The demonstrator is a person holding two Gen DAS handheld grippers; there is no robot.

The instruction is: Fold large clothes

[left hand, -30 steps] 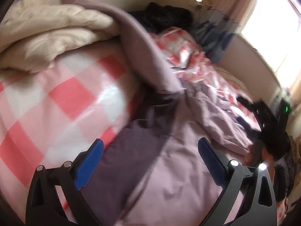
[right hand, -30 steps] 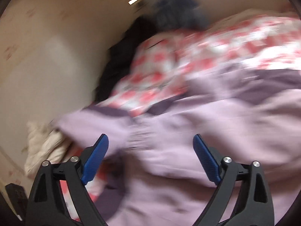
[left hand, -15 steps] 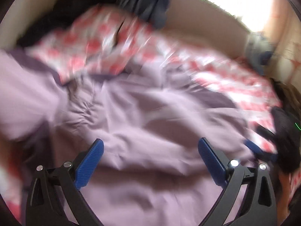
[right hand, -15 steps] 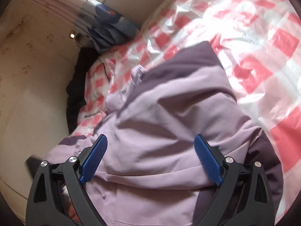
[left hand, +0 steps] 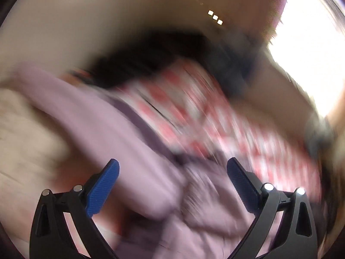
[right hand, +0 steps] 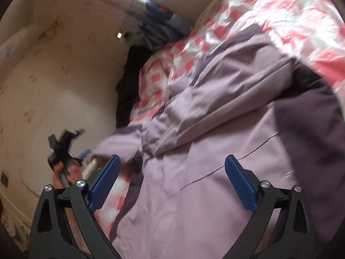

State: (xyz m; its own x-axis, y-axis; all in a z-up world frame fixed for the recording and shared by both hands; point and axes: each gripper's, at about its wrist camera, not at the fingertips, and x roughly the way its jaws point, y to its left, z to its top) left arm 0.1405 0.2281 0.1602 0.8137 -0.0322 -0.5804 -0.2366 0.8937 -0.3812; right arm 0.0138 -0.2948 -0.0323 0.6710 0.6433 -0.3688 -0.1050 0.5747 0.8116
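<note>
A large lilac jacket with dark purple panels (right hand: 215, 151) lies spread and rumpled on a bed with a pink-and-white checked cover (right hand: 269, 10). My right gripper (right hand: 172, 179) is open and empty, just above the jacket's body. My left gripper (left hand: 172, 183) is open and empty over a lilac sleeve (left hand: 97, 129); its view is blurred by motion. In the right wrist view the left gripper (right hand: 62, 149) shows at the left edge of the bed, beside the sleeve's end.
A cream quilt (left hand: 25, 140) lies at the left. Dark clothes (right hand: 129, 82) and blue fabric (right hand: 159, 26) are piled against the wall at the bed's head. A bright window (left hand: 308, 54) is at the right.
Both grippers have swung across the jacket. The left view has turned from the jacket's body toward the sleeve and the wall. The right gripper has come closer to the jacket. Both stay open.
</note>
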